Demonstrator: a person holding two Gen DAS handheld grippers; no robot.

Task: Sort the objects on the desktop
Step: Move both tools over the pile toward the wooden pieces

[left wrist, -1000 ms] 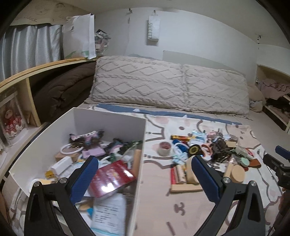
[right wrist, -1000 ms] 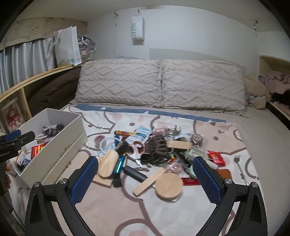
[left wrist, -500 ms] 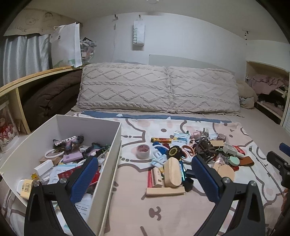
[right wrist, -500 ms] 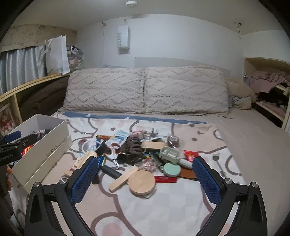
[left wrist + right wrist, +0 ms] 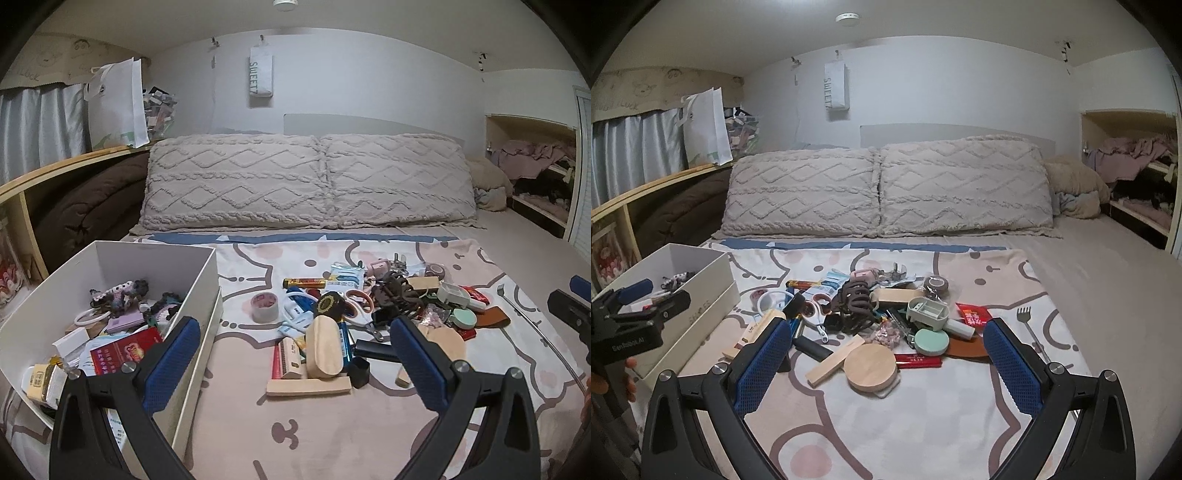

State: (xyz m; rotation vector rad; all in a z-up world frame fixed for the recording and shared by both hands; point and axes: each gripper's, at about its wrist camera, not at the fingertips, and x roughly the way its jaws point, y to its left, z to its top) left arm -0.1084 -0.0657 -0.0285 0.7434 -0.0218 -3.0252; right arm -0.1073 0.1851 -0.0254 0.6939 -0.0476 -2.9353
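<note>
Both grippers wide, nothing held: left gripper point(image 5: 295, 363), right gripper point(image 5: 888, 363). White box point(image 5: 155, 258) at bed's left edge is partly filled w/ small items. Big pile point(image 5: 871, 317) left mid-blanket: wooden lid point(image 5: 870, 366), hair claw point(image 5: 855, 301), scissors point(image 5: 816, 314), tape roll point(image 5: 264, 306). Approx. half done.

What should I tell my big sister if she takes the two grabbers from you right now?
Left gripper: open, empty, hovering between the white box and the pile.
Right gripper: open, empty, over the near edge of the pile, above the round wooden lid.
Done: the box, on the left of the blanket, already holds a red packet, a bracelet and other small things.
Left: most items remain loose on the blanket, including the tape roll, scissors, brown hair claw and green round case. Move them into the box.
</note>
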